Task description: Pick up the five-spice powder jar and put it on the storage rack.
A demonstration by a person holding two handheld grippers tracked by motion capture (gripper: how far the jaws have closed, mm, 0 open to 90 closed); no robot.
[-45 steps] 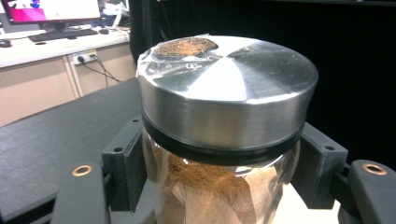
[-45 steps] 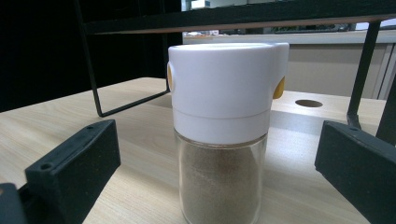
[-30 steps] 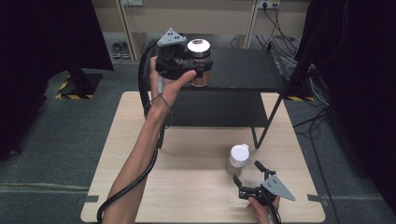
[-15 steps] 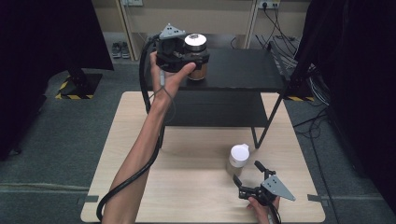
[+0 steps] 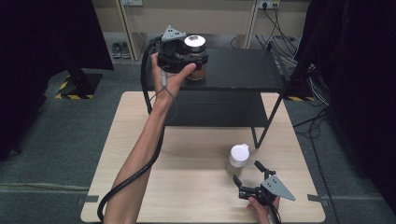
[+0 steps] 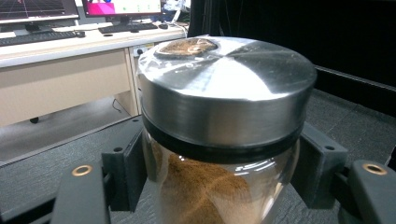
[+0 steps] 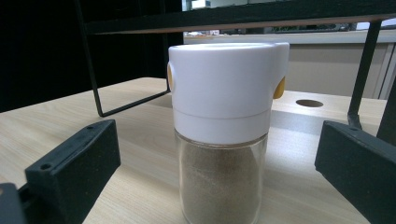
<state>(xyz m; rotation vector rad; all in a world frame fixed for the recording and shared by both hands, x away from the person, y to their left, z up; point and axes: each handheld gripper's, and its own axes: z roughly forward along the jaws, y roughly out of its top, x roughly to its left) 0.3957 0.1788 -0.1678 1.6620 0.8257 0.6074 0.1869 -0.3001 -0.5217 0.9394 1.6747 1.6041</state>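
Left claw (image 5: 194, 59): upper centre of the high view, at the end of an outstretched forearm; we see it clamped on the metal-lidded jar (image 5: 195, 56).
Grip detail: in the left gripper view both black jaws press the glass flanks of the metal-lidded jar (image 6: 224, 135), just under the lid's dark band.
Metal-lidded jar: upright, glass body holding brown powder, brushed silver lid; we place it over the near-left part of the black shelf (image 5: 243, 70); we cannot tell whether its base touches the shelf top.
Right claw (image 5: 246, 173): lower right of the high view, held low over the wooden surface (image 5: 187, 177), jaws apart.
White-capped shaker (image 5: 238, 159): upright on the surface, just above the right claw in the high view.
Shaker, close: in the right gripper view the white-capped shaker (image 7: 224, 130) stands centred between the two spread jaws, a clear gap on each side; tan powder in the glass, yellow tabs on the cap.
Black shelf: upper middle of the high view, its legs on the surface.
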